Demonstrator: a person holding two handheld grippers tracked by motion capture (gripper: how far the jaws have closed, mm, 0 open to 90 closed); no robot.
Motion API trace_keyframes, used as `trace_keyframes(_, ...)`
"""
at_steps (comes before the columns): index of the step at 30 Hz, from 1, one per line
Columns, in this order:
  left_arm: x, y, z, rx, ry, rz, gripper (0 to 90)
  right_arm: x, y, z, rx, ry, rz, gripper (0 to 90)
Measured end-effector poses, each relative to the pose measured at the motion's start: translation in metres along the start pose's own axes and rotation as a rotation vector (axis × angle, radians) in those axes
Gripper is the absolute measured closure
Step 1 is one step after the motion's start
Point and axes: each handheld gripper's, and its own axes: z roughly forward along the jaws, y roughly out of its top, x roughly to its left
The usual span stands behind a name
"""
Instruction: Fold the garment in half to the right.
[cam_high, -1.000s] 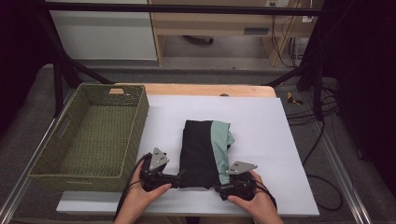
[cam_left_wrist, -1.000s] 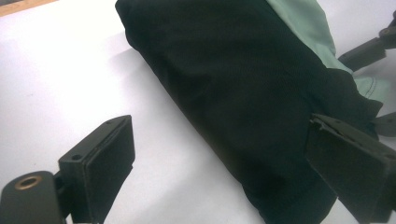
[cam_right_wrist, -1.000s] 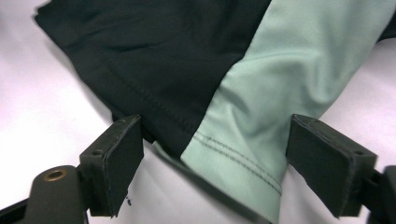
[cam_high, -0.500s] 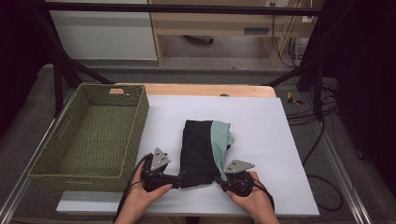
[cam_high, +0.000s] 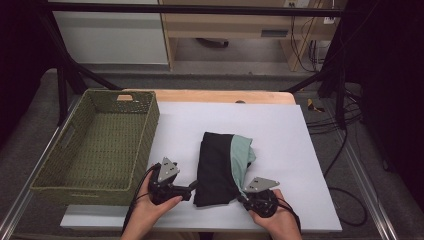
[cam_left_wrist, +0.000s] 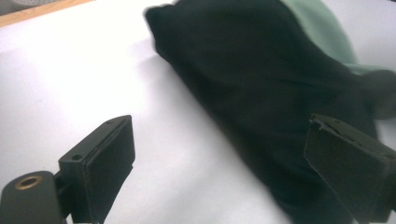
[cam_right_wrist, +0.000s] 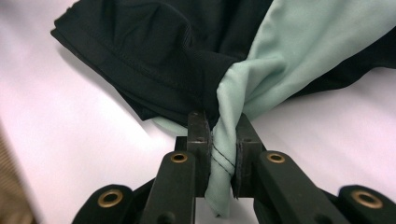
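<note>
Low at table edge, right gripper clamping garment hem, left gripper agape.

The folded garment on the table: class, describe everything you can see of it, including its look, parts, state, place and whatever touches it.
The folded garment is soft knit-looking fabric, mostly black with a mint-green panel along one side. It lies loosely folded and rumpled on the white table, to the right of the woven green basket. The right gripper has just been closing and pinches a stitched green edge between its pads. The left gripper is open, with the black side lying between its jaws.
</note>
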Motion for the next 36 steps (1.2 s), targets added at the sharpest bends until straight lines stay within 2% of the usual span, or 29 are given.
trace_keyframes(4,-0.002,0.005,0.004,-0.005,-0.013,-0.004,9.0,0.000,-0.015,-0.017,0.017,0.012,-0.004,81.4)
trace_keyframes(6,-0.002,0.009,0.010,-0.008,-0.002,-0.005,9.2,-0.002,-0.023,-0.022,0.008,0.010,0.010,81.3)
trace_keyframes(9,0.002,0.021,0.024,-0.020,0.016,-0.021,9.6,-0.004,-0.025,-0.021,0.002,0.010,0.025,80.9)
trace_keyframes(13,0.010,0.040,0.041,-0.031,0.045,-0.039,9.7,-0.001,-0.023,-0.020,0.013,-0.007,0.011,80.5)
trace_keyframes(17,0.018,0.052,0.055,-0.023,0.060,-0.041,9.7,-0.004,-0.025,-0.019,0.006,0.007,0.032,80.2)
trace_keyframes(19,0.022,0.056,0.061,-0.016,0.060,-0.037,10.1,-0.003,-0.025,-0.019,0.008,0.000,0.021,80.2)
trace_keyframes(21,0.024,0.059,0.064,-0.008,0.079,-0.030,11.2,-0.002,-0.025,-0.019,0.007,-0.006,0.014,80.2)
trace_keyframes(24,0.021,0.057,0.065,0.002,0.061,-0.041,13.2,0.000,-0.025,-0.019,0.009,-0.014,0.011,80.2)
trace_keyframes(29,0.010,0.047,0.070,0.032,0.023,-0.033,15.3,-0.001,-0.024,-0.019,0.010,-0.012,0.012,80.1)
trace_keyframes(31,0.006,0.039,0.072,0.057,0.009,-0.016,16.0,0.000,-0.024,-0.019,0.010,-0.015,0.006,80.1)
trace_keyframes(36,-0.001,0.022,0.077,0.085,-0.033,-0.021,23.4,-0.001,-0.025,-0.019,0.008,-0.011,0.010,80.1)
